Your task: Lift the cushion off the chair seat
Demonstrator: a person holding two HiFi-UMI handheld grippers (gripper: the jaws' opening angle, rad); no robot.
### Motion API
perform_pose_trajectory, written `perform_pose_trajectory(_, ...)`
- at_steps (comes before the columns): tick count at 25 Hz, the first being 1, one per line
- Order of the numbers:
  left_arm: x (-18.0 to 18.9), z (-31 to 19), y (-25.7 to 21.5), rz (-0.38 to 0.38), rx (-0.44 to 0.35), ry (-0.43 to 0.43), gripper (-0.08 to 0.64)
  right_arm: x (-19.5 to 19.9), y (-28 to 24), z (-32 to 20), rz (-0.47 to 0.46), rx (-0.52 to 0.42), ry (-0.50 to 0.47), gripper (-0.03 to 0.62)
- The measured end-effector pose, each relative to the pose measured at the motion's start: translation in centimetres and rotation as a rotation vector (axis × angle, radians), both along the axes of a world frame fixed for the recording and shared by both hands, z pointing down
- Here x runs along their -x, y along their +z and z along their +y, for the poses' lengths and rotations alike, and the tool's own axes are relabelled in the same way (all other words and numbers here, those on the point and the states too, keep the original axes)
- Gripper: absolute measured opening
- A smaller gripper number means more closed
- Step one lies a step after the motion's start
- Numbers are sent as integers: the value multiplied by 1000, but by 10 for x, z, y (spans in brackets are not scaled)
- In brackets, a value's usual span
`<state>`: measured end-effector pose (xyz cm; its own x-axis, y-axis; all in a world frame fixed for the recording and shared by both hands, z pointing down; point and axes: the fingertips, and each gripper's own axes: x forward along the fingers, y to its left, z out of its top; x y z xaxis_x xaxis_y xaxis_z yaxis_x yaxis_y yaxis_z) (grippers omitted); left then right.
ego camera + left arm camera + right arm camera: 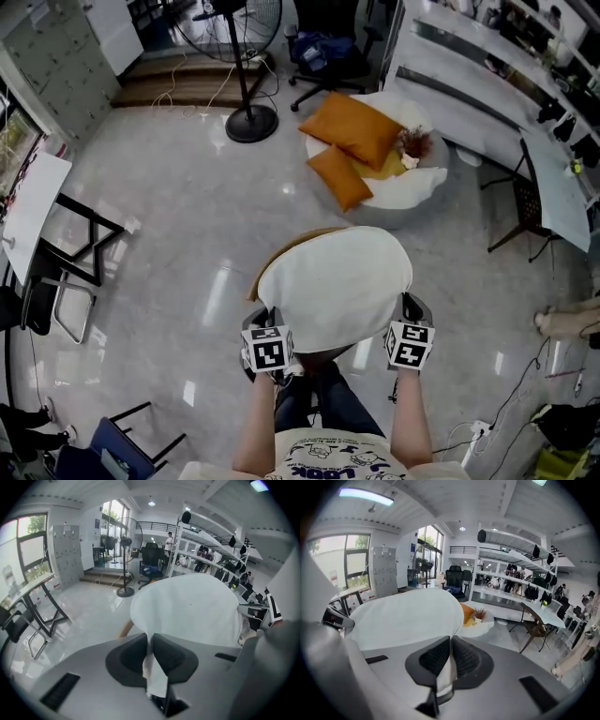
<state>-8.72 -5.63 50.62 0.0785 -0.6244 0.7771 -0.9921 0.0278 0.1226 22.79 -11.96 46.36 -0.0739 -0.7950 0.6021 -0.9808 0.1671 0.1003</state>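
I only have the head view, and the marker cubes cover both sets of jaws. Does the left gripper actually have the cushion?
Observer: Yes. In the left gripper view, the left gripper is shut on a fold of the white cushion.
Operator: And the right one?
Observer: The right gripper view shows the right gripper clamped on the cushion's edge, with white fabric running down between its jaws.

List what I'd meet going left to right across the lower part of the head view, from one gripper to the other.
left gripper → white cushion → right gripper. Both grippers are shut on the cushion's near edge.
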Motion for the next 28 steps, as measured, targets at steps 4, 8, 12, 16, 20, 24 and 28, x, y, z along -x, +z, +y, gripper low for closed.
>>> perform_pose_trajectory(4, 6, -7, -53, -22, -91, 15, 55, 1, -48, 5, -25, -78, 18, 35)
perform_pose_trajectory(8, 19, -10, -103, -39, -177, 17, 55, 14, -93, 10, -47, -164, 21, 34)
perform_pose_trajectory(12, 29, -14, -148, -52, -262, 8, 55, 21, -138, 13, -64, -256, 10, 35)
perform_pose_trajectory(16, 33, -15, -186, -67, -331, 14, 55, 24, -174, 16, -91, -331, 14, 35)
perform_pose_trajectory(20, 41, -14, -221, -81, -388, 7, 56, 33, -204, 19, -107, -391, 22, 35)
perform_pose_trajectory(24, 46, -13, -245, -95, -440, -2, 56, 38, -222, 23, -128, -437, 24, 37)
perform_pose_trajectory(28, 50, -12, -255, -95, -473, -6, 57, 39, -234, 27, -137, -471, 33, 37)
